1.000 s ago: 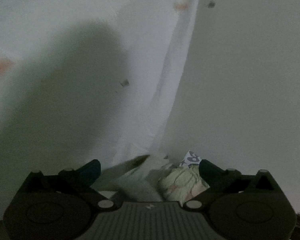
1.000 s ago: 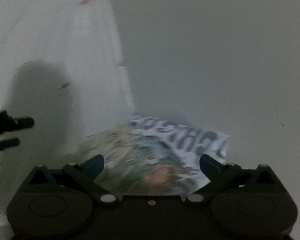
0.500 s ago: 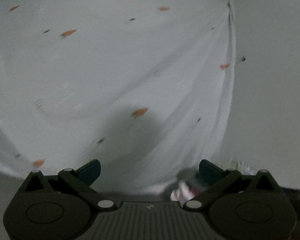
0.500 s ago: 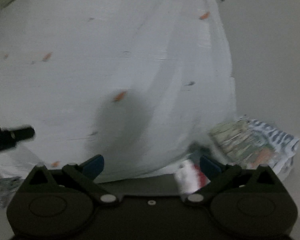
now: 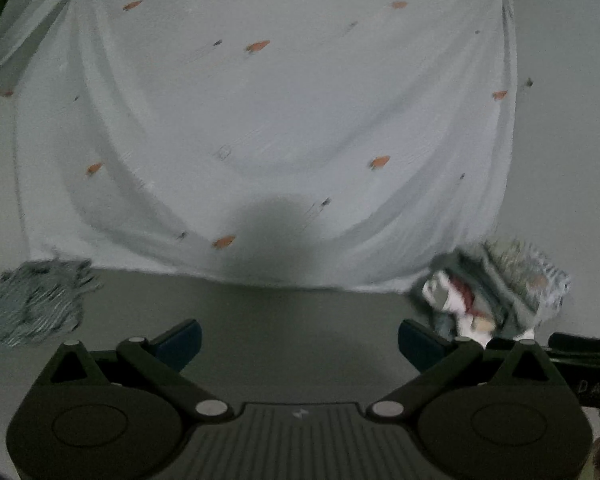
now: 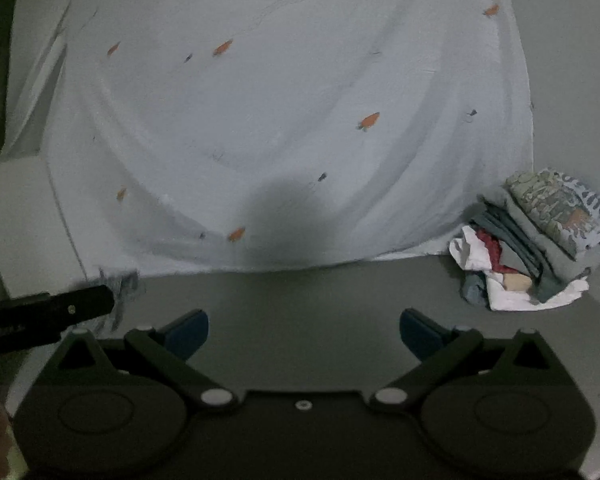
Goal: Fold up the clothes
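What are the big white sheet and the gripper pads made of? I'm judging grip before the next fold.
The white sheet looks like thin, matte woven cotton: soft curved creases, small printed orange motifs. The blue pads of the right gripper look like smooth rubber or plastic; I can't tell which.

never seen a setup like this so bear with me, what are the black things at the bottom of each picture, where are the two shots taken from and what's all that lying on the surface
The black shapes are hand-held grippers: a person carries one in each hand, and each has a small camera looking forward along its two blue-tipped fingers. One picture is from the left gripper, the other from the right gripper. Both have their jaws wide apart and hold nothing.

Ahead of them, on a grey surface, lies a large white cloth with small orange carrot prints, spread out with a few curved wrinkles. To the right of it sits a pile of folded clothes, a patterned piece on top. At the cloth's near left corner lies a grey striped garment, crumpled. The black bar at the left edge of the right view seems to be part of the other gripper.
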### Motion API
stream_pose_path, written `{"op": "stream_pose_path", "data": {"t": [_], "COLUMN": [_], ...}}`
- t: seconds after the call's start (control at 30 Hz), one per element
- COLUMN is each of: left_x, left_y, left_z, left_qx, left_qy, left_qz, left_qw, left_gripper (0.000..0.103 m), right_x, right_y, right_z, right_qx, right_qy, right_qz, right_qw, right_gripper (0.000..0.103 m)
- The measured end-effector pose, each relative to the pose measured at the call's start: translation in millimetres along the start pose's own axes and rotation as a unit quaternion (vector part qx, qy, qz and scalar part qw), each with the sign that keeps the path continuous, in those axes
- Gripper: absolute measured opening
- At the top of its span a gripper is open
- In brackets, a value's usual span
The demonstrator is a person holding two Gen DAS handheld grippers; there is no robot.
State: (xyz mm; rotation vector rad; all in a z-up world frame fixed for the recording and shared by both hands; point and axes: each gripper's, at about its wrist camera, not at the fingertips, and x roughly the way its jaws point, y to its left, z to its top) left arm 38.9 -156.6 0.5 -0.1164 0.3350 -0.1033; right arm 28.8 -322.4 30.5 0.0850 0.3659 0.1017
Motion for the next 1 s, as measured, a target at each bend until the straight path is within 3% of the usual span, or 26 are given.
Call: {"op": "stream_pose_path", "data": {"t": [0.43,0.67,1.0], "left_x": [-64,-76,-87], "left_y": [52,62,67], "left_z": [-43,-58,-58], "left_qx": [0.002,-0.005,-0.010], "left_qy": [0.071,0.091,0.087], "left_qz": [0.006,0.001,-0.002], "left_qw": [0.9975,0.9958,0.9962], "left_gripper": [0.103,0.103,0.103], "right_x": [-46,-60,-69], "right_y": [59,73,78], "right_z": [-58,-71,-78], "right_qx": [-0.002,-0.008,-0.016], "right_qy": [0.089,0.100,0.100], "right_qz": [-0.023,-0.031,-0.030], "right_qw": [0.996,0.994,0.994], "right_gripper": [0.103,0.103,0.103]}}
